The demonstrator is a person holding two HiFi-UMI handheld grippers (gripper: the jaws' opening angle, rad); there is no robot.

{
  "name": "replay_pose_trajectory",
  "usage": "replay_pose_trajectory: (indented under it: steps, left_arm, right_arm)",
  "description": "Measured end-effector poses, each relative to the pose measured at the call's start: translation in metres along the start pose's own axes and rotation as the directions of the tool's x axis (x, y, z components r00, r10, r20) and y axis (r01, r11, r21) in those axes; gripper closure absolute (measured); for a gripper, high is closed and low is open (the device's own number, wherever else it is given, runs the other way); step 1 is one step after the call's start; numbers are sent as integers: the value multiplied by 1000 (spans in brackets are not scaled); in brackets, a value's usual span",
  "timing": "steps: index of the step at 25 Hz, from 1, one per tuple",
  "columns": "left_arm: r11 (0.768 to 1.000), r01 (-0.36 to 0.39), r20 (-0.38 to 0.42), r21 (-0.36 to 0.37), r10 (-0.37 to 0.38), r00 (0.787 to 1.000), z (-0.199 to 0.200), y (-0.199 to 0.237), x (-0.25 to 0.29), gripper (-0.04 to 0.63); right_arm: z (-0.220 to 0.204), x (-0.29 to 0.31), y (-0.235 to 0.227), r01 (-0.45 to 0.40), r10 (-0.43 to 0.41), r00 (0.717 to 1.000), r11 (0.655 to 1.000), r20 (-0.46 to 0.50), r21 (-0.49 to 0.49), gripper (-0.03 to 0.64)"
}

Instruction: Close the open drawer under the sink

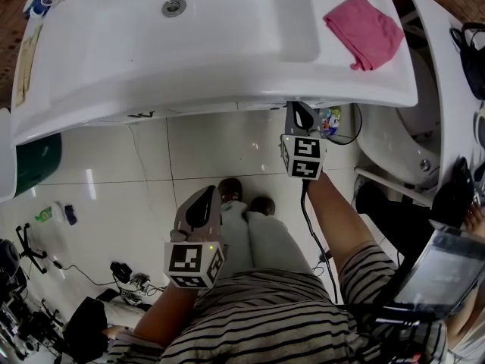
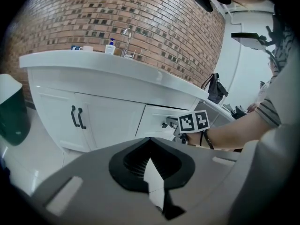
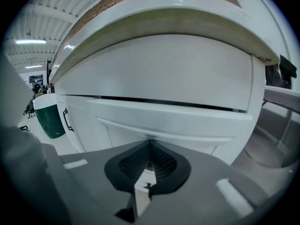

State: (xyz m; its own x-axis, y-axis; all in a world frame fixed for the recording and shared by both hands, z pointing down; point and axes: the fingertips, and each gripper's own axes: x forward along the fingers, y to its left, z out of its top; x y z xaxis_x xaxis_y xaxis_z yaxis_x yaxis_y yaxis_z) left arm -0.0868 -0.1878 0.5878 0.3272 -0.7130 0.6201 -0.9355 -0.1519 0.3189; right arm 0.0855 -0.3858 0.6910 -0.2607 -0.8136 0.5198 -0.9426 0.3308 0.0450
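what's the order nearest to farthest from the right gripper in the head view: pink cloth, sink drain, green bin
1. pink cloth, on the counter, up right of the right gripper
2. sink drain, in the basin, up left
3. green bin, far left at the picture's edge

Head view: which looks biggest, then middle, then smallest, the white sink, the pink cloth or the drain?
1. white sink
2. pink cloth
3. drain
All three sit on one level, so nearness hardly changes this.
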Motion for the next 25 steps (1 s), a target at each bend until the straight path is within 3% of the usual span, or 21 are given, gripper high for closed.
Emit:
replay_pose_trajectory:
  steps: [13, 19, 25]
  left_arm:
    - [1000, -13, 11, 2, 13, 1000, 1, 7, -3, 580]
    - [1000, -23, 16, 5, 23, 1000, 3, 9, -8, 580]
    - [999, -46, 37, -2, 46, 998, 20, -4, -44, 580]
  right_arm:
    - [7, 12, -4, 5, -5, 1000, 1000, -5, 8, 617]
    - [6, 13, -6, 3, -4, 1000, 999, -17, -45, 617]
    - [18, -34, 4, -39, 37, 998, 998, -46, -42, 617]
